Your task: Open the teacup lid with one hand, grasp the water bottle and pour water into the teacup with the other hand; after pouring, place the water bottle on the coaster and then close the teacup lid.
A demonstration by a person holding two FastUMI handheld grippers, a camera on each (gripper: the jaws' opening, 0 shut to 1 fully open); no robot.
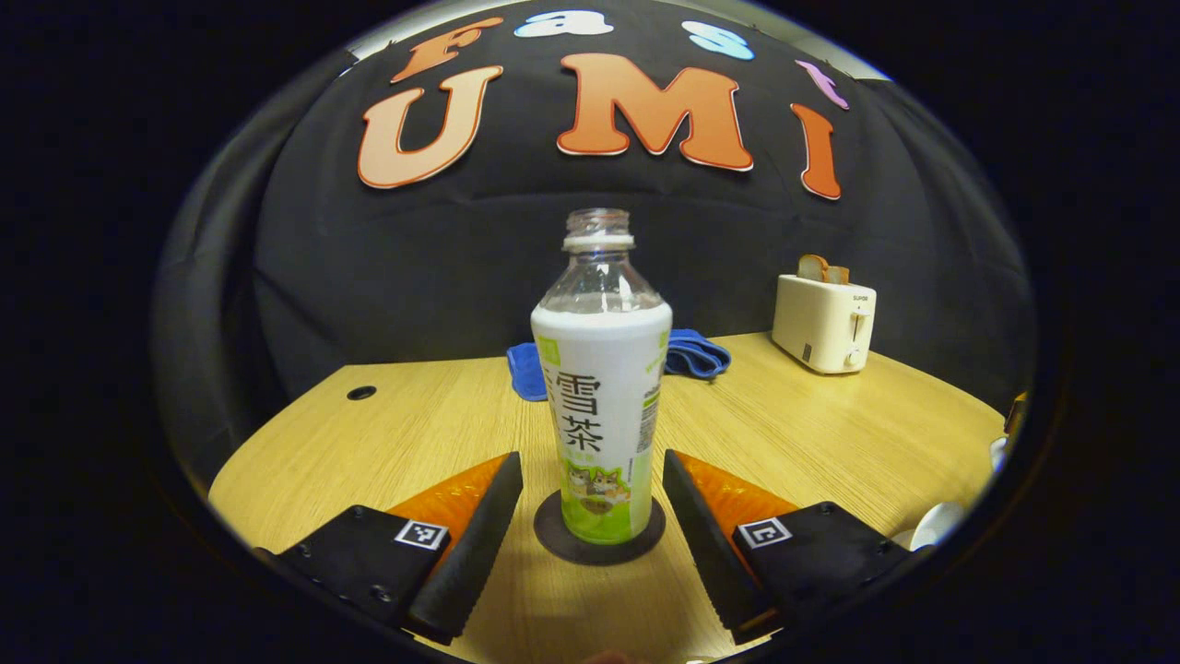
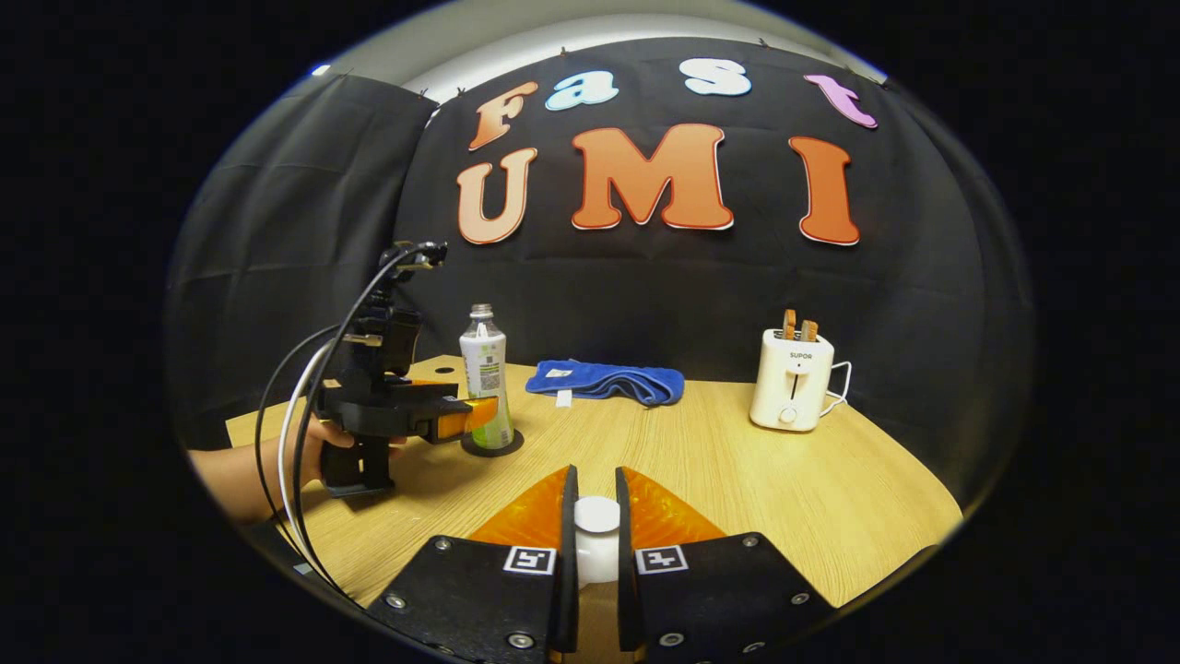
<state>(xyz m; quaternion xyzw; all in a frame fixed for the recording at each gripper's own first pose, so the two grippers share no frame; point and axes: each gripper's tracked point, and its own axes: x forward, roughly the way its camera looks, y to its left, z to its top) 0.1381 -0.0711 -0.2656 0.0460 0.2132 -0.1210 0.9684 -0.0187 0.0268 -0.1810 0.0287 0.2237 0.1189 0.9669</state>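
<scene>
Upright, water bottle [image 1: 601,397] on coaster [image 1: 599,546] between spread left fingers [image 1: 470,544], right fingers [image 2: 564,544] pinching lid [image 2: 596,535] (white).

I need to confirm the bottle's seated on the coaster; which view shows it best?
Left gripper view: the water bottle stands upright on the coaster, close and centred. Right gripper view shows it far off, partly behind the left tool.

At the centre of the left gripper view the water bottle [image 1: 601,397] bears the large characters "雪茶" on its label; right of centre in the right gripper view, the toaster [image 2: 791,380] carries the brand "SUPOR" on its front.
</scene>
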